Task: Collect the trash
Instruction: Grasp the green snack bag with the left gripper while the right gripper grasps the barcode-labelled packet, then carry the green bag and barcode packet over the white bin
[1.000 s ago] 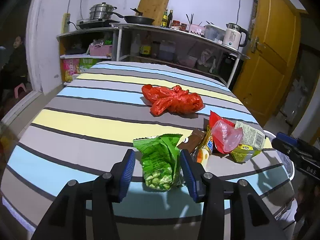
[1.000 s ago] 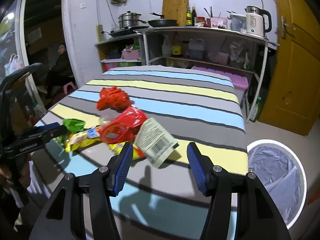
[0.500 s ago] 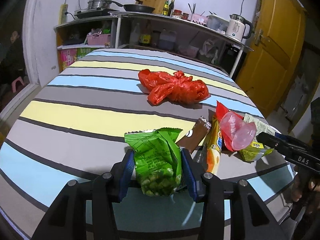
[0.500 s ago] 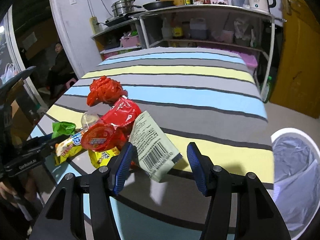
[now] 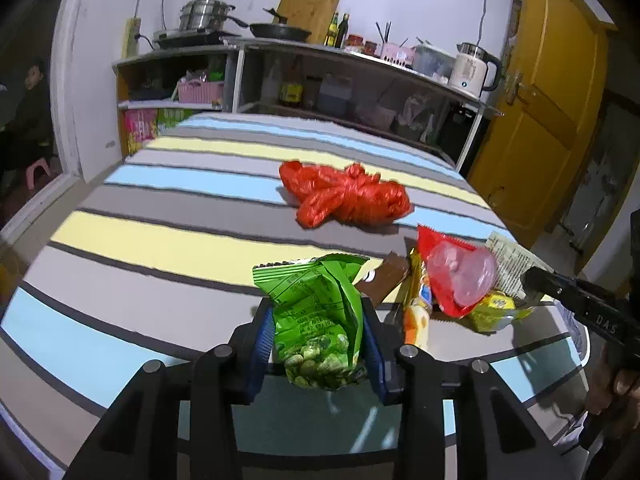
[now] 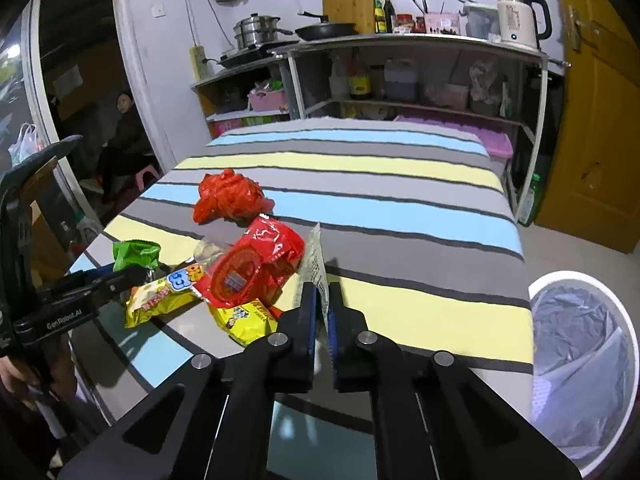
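Note:
A green pea snack bag [image 5: 316,320] stands between the blue pads of my left gripper [image 5: 318,336]; the jaws are closing and the pads press its sides. My right gripper [image 6: 323,312] is shut on a white barcode wrapper [image 6: 316,260], held on edge at the table's near corner. Beside it lies a heap: a red wrapper with a clear cup [image 6: 256,268], yellow wrappers [image 6: 244,316] and a brown wrapper [image 5: 384,280]. A knotted red plastic bag [image 5: 348,196] lies farther back on the striped tablecloth [image 5: 160,240].
A white bin lined with a plastic bag [image 6: 580,360] stands on the floor right of the table. Behind the table is a shelf unit [image 6: 400,80] with cookware and a kettle. A yellow door [image 5: 540,120] is at right. A person [image 6: 124,132] sits in the left doorway.
My right gripper's jaws have come together on the white wrapper, which now stands on edge. My left jaws have narrowed onto the green bag. Both hands stayed about where they were.

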The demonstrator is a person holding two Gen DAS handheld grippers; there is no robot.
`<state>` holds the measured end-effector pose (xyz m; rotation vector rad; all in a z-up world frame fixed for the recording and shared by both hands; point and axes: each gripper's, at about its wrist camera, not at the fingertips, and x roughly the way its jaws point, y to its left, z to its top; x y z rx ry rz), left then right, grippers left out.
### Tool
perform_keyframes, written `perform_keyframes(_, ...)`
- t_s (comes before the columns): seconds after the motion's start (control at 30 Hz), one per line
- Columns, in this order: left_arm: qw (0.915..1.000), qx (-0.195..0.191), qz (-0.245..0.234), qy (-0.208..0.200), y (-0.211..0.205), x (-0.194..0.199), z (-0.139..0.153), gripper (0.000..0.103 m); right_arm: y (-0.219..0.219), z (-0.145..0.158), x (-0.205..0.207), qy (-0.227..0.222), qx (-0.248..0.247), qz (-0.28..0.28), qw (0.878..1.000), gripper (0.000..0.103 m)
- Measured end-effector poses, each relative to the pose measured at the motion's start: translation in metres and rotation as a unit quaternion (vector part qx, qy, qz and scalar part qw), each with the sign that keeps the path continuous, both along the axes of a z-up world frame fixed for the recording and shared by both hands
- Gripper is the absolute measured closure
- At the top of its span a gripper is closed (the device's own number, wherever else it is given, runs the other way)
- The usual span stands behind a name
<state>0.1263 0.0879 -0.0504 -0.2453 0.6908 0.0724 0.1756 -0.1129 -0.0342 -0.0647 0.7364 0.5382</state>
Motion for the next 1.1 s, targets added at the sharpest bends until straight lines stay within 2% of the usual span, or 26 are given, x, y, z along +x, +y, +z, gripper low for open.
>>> perform_keyframes(0.53, 0.9985, 0.015, -0.017, -0.049, -0.018, -0.022, 0.043, 0.063, -0.027, 0.032, -0.031, -0.037, 0.029, -0.021, 0.999, 0.101)
perform_keyframes(1.1, 0.9935, 0.007, -0.101, -0.052, -0.086, -0.01, 0.054, 0.063, -0.08, 0.04, -0.042, -0.05, 0.039, -0.072, 0.995, 0.101)
